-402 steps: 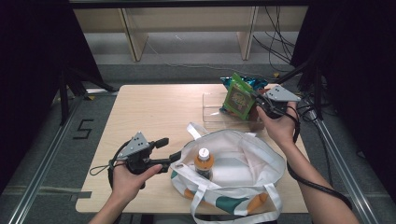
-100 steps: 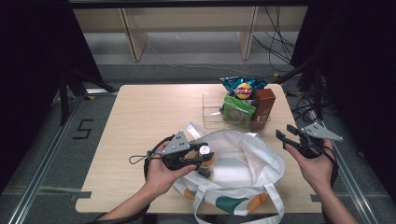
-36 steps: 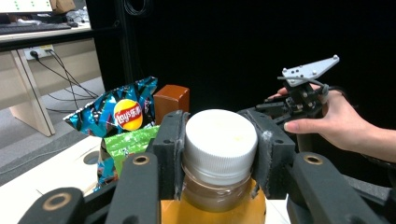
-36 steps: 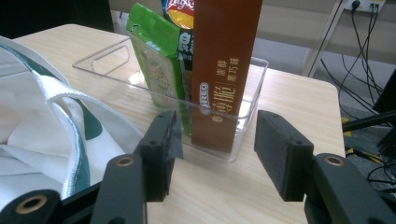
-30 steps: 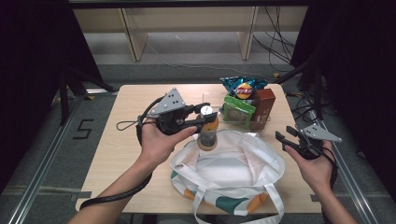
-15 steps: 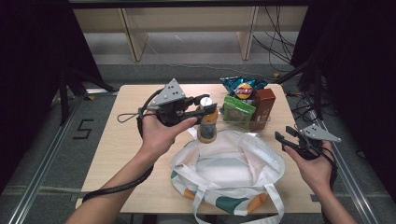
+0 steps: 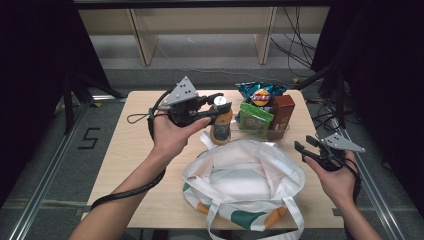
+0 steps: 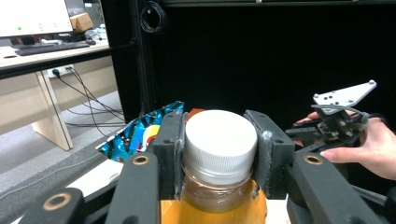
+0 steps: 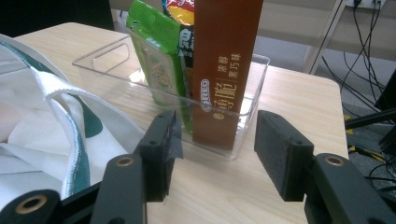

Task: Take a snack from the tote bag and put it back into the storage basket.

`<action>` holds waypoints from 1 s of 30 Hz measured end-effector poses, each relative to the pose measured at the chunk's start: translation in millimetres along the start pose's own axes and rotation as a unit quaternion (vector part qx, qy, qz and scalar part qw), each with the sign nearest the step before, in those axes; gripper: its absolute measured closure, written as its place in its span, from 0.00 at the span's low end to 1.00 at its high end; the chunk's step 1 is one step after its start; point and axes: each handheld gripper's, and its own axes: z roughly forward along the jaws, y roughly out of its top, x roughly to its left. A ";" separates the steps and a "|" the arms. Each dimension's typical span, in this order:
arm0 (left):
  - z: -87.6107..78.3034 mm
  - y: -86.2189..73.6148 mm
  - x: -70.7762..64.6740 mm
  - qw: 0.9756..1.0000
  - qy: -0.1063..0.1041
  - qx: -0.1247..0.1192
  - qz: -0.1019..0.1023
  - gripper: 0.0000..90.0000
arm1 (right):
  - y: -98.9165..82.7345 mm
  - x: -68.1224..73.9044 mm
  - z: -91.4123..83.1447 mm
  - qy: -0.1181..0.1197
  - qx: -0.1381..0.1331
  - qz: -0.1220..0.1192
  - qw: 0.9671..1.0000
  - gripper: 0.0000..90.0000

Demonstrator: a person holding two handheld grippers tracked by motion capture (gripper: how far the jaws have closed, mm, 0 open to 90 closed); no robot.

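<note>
Bottle [image 7: 221, 120] now lifted beyond the bag [image 7: 243, 177], cap clamped in left tool [image 7: 216, 106]; right tool [image 7: 303, 148] apart.

Matt wooden table [image 7: 135, 150], glossy clear plastic bin [image 9: 243, 135]

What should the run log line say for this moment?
left tongs: shut on white-capped amber drink bottle, by clear plastic bin | right tongs: open, empty, beside white cloth tote bag

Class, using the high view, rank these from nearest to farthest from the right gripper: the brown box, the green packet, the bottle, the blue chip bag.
Measured from the right gripper:
1. Brown box, at the right end of the clear tray.
2. Green packet, just left of the box.
3. Blue chip bag, behind them at the far edge, and bottle, held in the left gripper: too close to call.
</note>
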 end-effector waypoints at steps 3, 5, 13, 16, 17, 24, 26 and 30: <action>1.7 0.6 2.5 1.000 0.002 -0.003 0.001 0.65 | -0.4 1.3 -0.6 -0.003 0.003 0.006 1.000 0.55; 3.2 0.9 4.0 1.000 0.003 -0.003 0.001 0.65 | -0.6 3.0 0.7 -0.007 -0.009 0.013 1.000 0.55; 9.0 -0.6 8.9 1.000 0.001 -0.009 0.003 0.65 | 0.7 3.9 0.2 -0.006 -0.011 0.026 1.000 0.55; 11.0 -1.6 11.1 1.000 0.002 -0.009 0.000 0.65 | -0.5 0.0 -0.6 -0.004 -0.002 0.009 1.000 0.55; 11.6 -1.7 12.2 1.000 0.002 -0.008 0.003 0.65 | -0.5 -0.7 -0.1 -0.015 -0.005 0.008 1.000 0.55; 14.9 -3.9 21.5 1.000 0.008 -0.009 0.002 0.65 | -0.9 1.5 -2.1 -0.009 -0.002 0.012 1.000 0.55; 15.9 -4.5 24.4 1.000 0.009 -0.010 0.001 0.65 | -1.2 2.5 -1.1 -0.010 -0.007 0.019 1.000 0.55; 18.1 -5.8 28.4 1.000 0.011 -0.009 0.000 0.65 | -1.6 0.0 -2.6 -0.015 -0.002 0.005 1.000 0.55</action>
